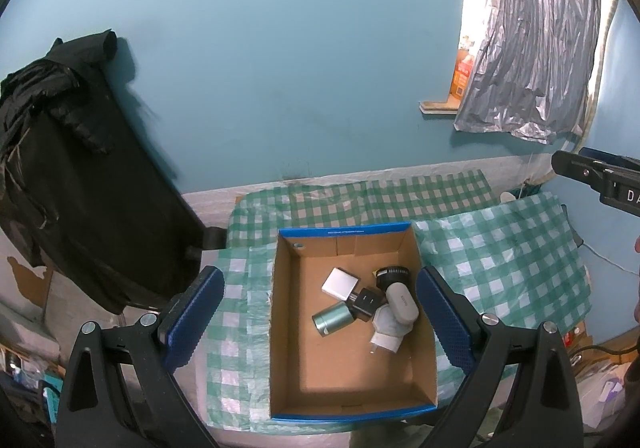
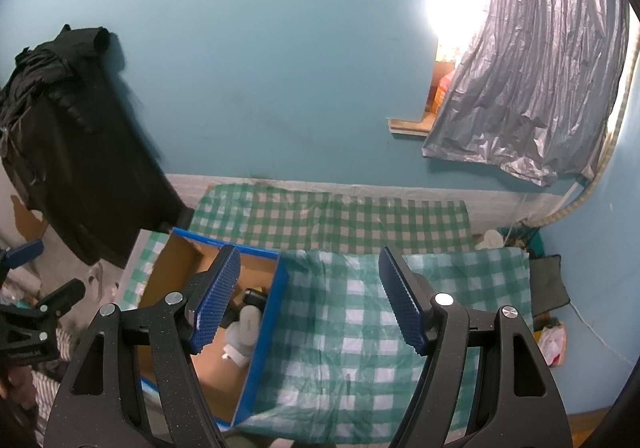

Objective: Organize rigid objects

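Open cardboard box (image 1: pixel 352 376) with blue outer rim, set on green-and-white checked cloth (image 1: pixel 500 268); taken as landmark. Inside box, clustered toward its far right part: white square block (image 1: pixel 340 282), teal-grey cylinder (image 1: pixel 331 319) lying on its side, small black cube (image 1: pixel 366 301), black round piece (image 1: pixel 392 274) against right wall, light grey oval case (image 1: pixel 402 302), white plug adapter (image 1: pixel 387 340); all touching or overlapping, near half of box floor bare. Left gripper (image 1: pixel 320 322) poised above box, angled steeply downward, jaws spread wide and empty, one blue pad (image 1: pixel 196 318) outside left wall over cloth, other pad just outside right wall. Right gripper (image 2: pixel 310 298) to right of box, likewise tilted downward, jaws apart with nothing between, left blue finger (image 2: pixel 216 298) overlapping box's right wall, right finger over bare cloth. From left wrist view, only part of right gripper's black body visible, far right of box. Behind box: teal wall (image 1: pixel 280 68); dark garment (image 1: pixel 80 176) hanging left of box; silver crinkled sheet (image 1: pixel 532 40) hanging up right of box.
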`<state>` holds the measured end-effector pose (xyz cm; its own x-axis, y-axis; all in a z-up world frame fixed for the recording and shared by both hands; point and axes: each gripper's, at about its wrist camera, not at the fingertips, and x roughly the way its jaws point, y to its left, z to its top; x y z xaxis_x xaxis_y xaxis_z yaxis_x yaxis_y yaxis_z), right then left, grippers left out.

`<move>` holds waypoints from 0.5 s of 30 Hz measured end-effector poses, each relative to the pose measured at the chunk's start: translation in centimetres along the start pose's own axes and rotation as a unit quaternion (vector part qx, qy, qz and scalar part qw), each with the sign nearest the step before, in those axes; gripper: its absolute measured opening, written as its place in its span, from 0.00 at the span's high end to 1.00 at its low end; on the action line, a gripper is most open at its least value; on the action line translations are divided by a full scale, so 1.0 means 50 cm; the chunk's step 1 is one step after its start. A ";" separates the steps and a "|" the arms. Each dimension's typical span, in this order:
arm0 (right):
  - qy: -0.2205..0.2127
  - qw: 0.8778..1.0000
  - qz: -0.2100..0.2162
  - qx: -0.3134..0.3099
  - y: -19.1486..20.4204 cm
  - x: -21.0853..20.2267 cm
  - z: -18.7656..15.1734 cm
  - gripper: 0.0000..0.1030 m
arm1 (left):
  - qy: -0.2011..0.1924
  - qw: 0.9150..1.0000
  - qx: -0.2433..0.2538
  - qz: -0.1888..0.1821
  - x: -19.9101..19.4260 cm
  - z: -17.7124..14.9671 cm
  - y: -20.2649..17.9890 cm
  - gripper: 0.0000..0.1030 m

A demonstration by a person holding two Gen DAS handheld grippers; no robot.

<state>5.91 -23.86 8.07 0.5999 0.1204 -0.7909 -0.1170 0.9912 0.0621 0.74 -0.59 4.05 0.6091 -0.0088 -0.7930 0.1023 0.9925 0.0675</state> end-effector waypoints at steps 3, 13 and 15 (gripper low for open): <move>0.001 1.000 0.002 0.002 0.001 0.000 0.000 0.31 | 0.000 1.000 0.000 0.001 0.000 0.000 0.000 0.05; 0.002 1.000 0.001 0.002 0.003 0.001 -0.004 0.31 | 0.001 1.000 0.004 0.002 -0.001 -0.006 -0.003 0.05; 0.001 1.000 0.001 0.003 0.003 0.001 -0.004 0.31 | 0.001 1.000 0.005 0.002 -0.002 -0.006 -0.005 0.05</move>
<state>5.77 -23.71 7.93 0.5978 0.1214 -0.7924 -0.1128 0.9914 0.0668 0.44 -0.78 3.92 0.6081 -0.0050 -0.7938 0.1072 0.9913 0.0759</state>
